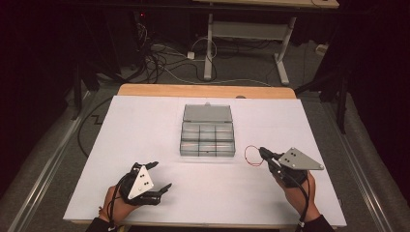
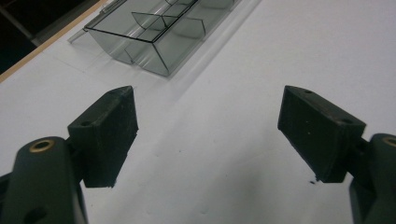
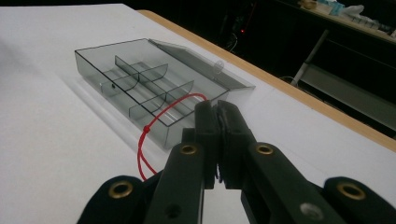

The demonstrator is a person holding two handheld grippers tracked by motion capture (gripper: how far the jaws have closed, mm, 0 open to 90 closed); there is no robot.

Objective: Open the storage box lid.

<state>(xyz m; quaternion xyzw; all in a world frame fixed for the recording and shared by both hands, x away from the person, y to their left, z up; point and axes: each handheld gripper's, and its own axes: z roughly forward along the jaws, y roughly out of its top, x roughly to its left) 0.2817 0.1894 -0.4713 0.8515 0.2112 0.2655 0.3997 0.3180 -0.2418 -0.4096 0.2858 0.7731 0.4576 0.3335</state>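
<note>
A red string loop (image 1: 252, 155) is pinched in the right gripper (image 1: 262, 151) beside the compartment box (image 1: 207, 131); the left gripper (image 1: 162, 176) is held wide, empty.

Left tongs (image 2: 210, 135) held wide apart with nothing between them, poised low over the white table (image 2: 261, 70), a clear compartment box (image 2: 159, 32) lying ahead.

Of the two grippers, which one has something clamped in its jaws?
The right gripper: its jaws are shut on a red string loop beside the clear compartment box. The left gripper has its jaws wide apart over bare white table.
</note>
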